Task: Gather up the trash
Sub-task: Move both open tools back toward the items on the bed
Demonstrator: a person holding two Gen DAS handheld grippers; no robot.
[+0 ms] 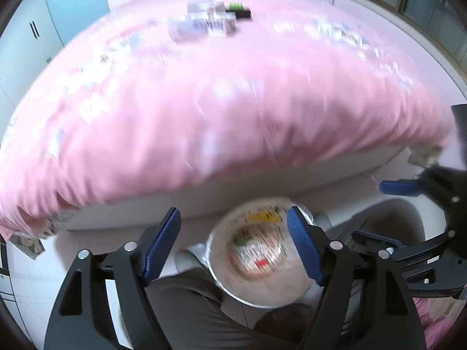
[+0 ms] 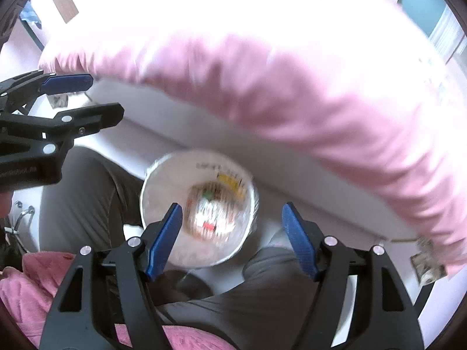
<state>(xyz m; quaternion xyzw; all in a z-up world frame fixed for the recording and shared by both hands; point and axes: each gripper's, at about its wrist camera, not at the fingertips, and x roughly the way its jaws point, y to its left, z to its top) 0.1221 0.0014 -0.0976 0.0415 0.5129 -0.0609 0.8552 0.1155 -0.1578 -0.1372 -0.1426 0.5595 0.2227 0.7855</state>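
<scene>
The trash bin sits on the pale floor below you, between your grey-trousered knees, just near the bed's white base. It is round, white, lined with crinkly clear plastic, and holds blurred packaging in red, green and yellow. Your left gripper and right gripper both hang released above it, ribbed blue pads spread. A smooth pink quilt drapes the bed, with blurred clear wrappers far off on top.
</scene>
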